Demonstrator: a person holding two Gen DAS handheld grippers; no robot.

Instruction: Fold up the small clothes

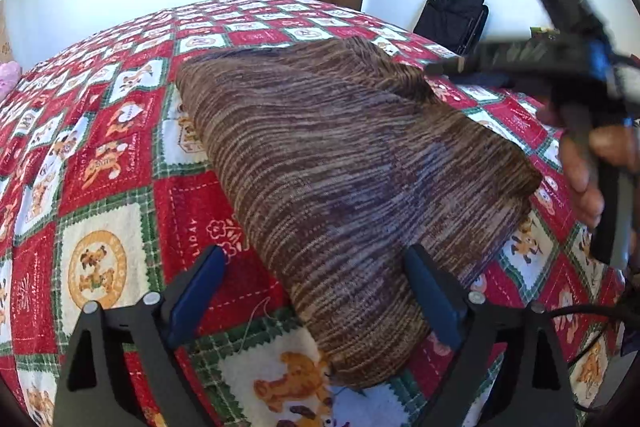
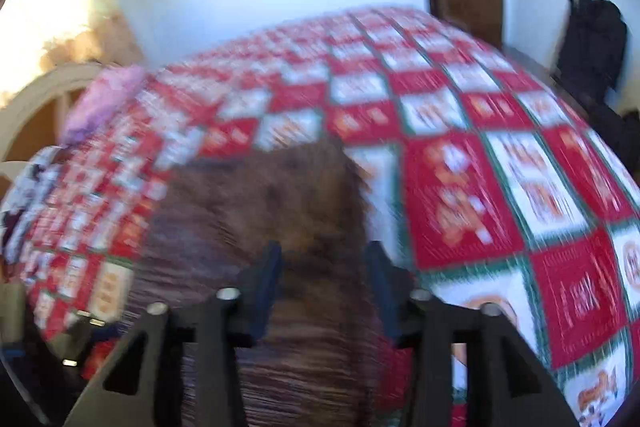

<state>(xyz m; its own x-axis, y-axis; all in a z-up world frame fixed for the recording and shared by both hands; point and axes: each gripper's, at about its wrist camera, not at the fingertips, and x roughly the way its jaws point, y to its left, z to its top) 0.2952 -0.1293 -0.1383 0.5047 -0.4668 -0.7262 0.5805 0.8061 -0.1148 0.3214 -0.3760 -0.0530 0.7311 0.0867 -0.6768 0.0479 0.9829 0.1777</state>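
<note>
Jaws on our left gripper (image 1: 316, 291) stand wide, straddling the near end of the folded brown striped knit garment (image 1: 340, 163) without gripping it. Our right gripper (image 2: 324, 287), blurred, hovers half open above its right side. Its long axis runs near-right to far-left across the bed (image 1: 100, 131).

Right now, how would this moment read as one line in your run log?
task: fold small clothes | brown knit garment folded on quilt | left gripper open | right gripper open, view blurred
</note>
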